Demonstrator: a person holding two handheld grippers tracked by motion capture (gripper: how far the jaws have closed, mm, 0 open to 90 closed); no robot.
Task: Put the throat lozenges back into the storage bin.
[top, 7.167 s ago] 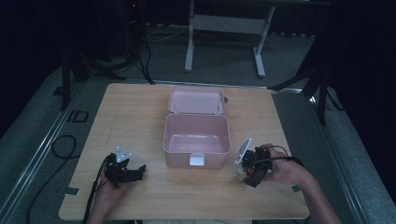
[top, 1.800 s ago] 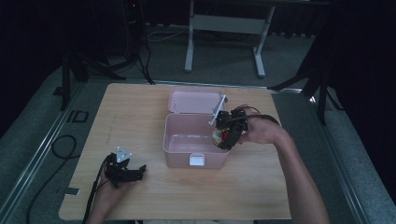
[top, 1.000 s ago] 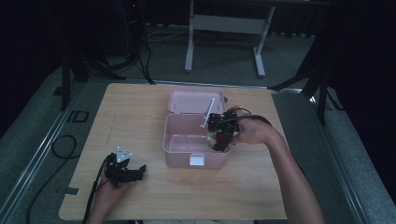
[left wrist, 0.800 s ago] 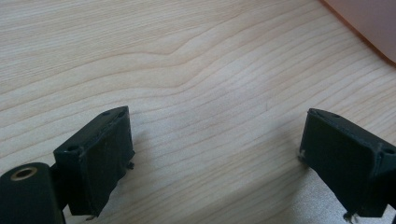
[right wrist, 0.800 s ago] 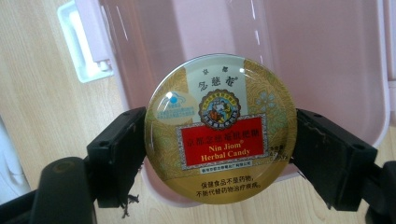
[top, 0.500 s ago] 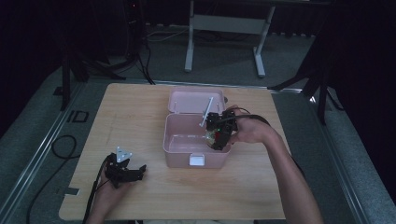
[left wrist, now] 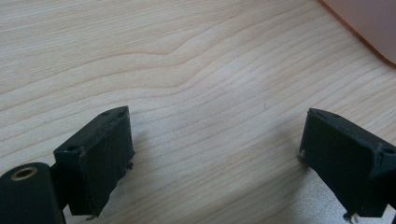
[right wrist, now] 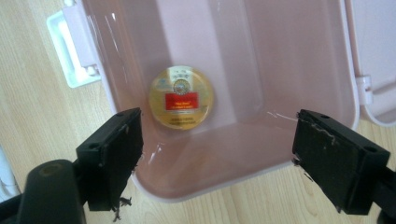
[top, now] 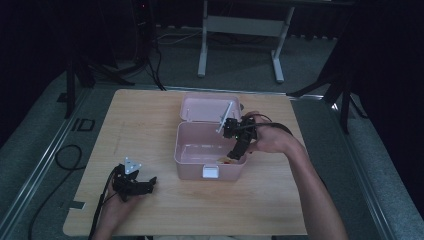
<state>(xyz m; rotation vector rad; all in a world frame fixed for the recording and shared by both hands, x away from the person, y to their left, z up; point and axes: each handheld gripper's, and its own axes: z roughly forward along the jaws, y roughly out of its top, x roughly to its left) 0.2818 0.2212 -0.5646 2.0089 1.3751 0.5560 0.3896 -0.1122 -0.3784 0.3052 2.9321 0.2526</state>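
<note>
Hovering over the open box point(top: 210, 150), the right gripper point(right wrist: 219, 163) spreads its fingers wide above the tin point(right wrist: 181, 96) lying inside. Left gripper point(left wrist: 224, 158) rests on the tabletop point(top: 150, 120), fingers wide, empty.

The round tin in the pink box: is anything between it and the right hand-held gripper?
No. In the right gripper view the open right hand-held gripper hangs above the tin, nothing between.

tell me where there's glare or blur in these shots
High view: dim, dark surround, fine detail soft. Right gripper view: bright streaks of glare on the pink box walls, the round tin label too soft to read. Left gripper view: even light, wood grain of the table sharp, near fingers slightly soft.
</note>
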